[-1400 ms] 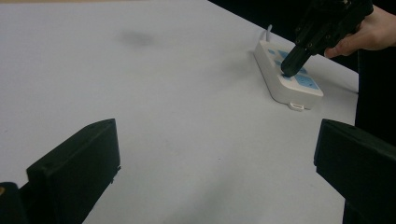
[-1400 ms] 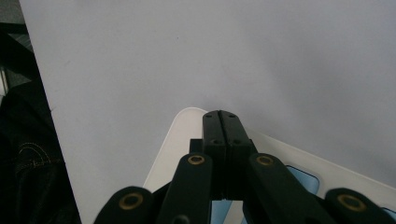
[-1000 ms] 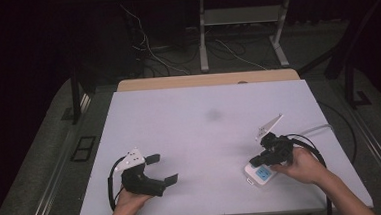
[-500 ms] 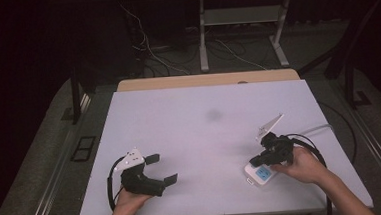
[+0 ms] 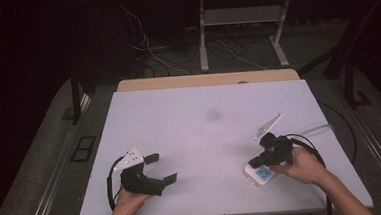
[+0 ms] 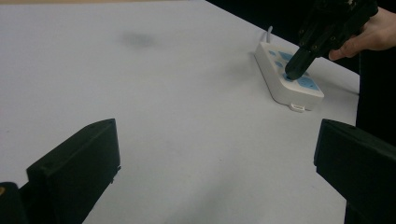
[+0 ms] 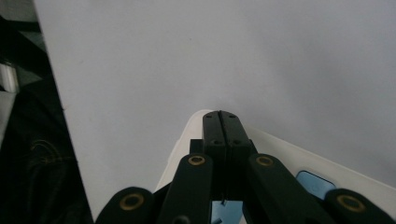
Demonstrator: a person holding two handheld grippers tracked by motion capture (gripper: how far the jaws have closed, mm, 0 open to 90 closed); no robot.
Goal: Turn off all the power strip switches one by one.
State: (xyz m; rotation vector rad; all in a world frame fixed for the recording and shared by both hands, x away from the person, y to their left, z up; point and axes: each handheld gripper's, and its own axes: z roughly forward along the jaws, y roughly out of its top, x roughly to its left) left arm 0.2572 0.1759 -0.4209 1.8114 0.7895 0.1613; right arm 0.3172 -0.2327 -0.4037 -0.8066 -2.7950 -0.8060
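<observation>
I am resting my left gripper (image 5: 161, 168) on the near left part of the white counter (image 5: 200, 137), my left hand (image 5: 129, 201) wrapped around its body from the near edge. Its two black jaws are standing wide apart with nothing between them; in the left gripper view they are framing bare counter surface, one at each lower corner. The grey three-cornered plate (image 5: 130, 157) on its top is tilting toward the far side, and its black cable (image 5: 111, 178) is looping back beside my hand.

Toward the middle of the counter, a faint dark smudge (image 5: 213, 115) is showing on the white surface, well apart from both grippers.

Over at the near right, a white power strip (image 5: 261, 175) with light blue outlet faces is lying flat on the counter, its short end pointing toward the near edge and a white cord (image 5: 316, 129) running off toward the right edge. I am pressing my right gripper (image 5: 256, 162) down onto it with my right hand (image 5: 302, 165). Its jaws are closed tight against each other, gripping nothing, and their joined tip is touching the top face of the strip, on or just beside one of the blue outlets, as the left gripper view shows (image 6: 293, 72). In the right gripper view the closed jaws are lying over the strip's rounded white end (image 7: 189, 135), with a blue outlet (image 7: 314, 184) just to one side.
</observation>
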